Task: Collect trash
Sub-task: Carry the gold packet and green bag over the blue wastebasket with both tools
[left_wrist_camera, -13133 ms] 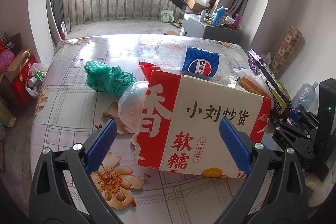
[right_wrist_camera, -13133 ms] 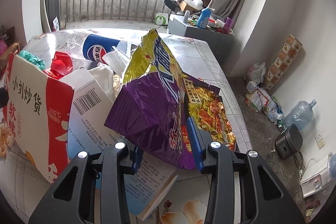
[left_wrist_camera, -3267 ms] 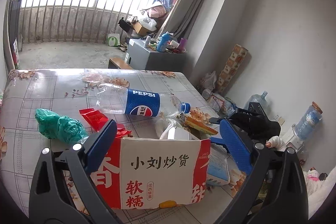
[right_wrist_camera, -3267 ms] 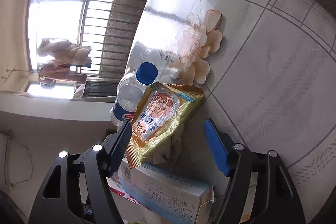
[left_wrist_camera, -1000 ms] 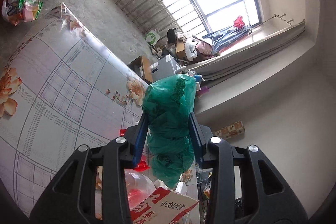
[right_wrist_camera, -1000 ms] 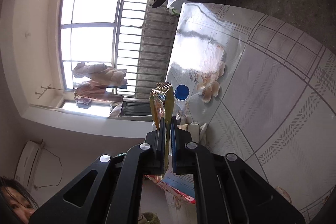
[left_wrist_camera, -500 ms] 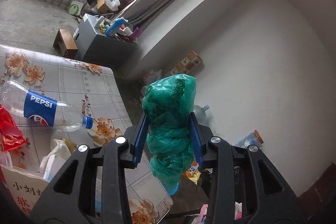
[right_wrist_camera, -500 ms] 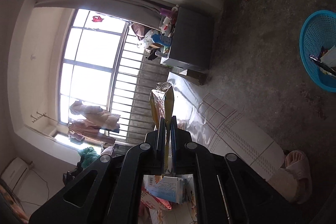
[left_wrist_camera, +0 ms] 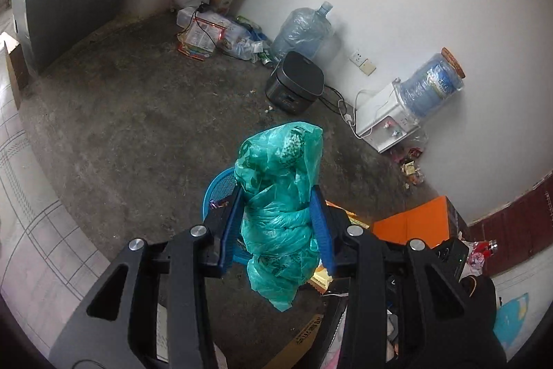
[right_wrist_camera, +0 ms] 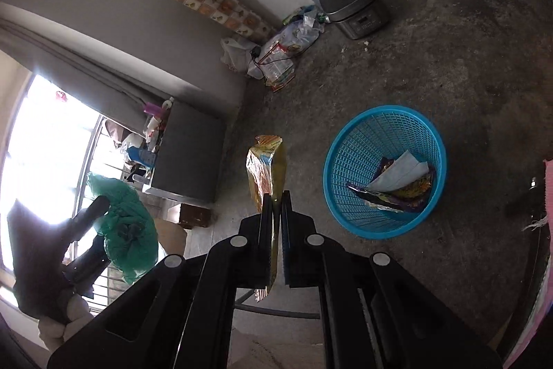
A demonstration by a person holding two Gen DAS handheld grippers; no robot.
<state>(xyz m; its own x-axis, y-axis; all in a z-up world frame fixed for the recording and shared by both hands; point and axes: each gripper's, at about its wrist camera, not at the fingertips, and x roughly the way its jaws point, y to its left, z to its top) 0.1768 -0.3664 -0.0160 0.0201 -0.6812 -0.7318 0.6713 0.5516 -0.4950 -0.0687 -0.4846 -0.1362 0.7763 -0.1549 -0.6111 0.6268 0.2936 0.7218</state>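
Left tongs (left_wrist_camera: 279, 223) clamped on a crumpled green plastic bag (left_wrist_camera: 281, 196), bulging above the blue pads and sagging below them, over the concrete floor (left_wrist_camera: 131, 113); blue mesh basket (left_wrist_camera: 219, 192) partly hidden just behind the bag, black rice cooker (left_wrist_camera: 295, 87) and water jug (left_wrist_camera: 304, 30) farther ahead by the wall. Right tongs (right_wrist_camera: 275, 206) pinched nearly shut on a flat yellow snack wrapper (right_wrist_camera: 266, 172) standing up past the tips. Same blue basket (right_wrist_camera: 349, 217) ahead and right of these tongs, wrappers and white paper (right_wrist_camera: 401, 177) inside. Left tongs and green bag visible far left in the right wrist view.
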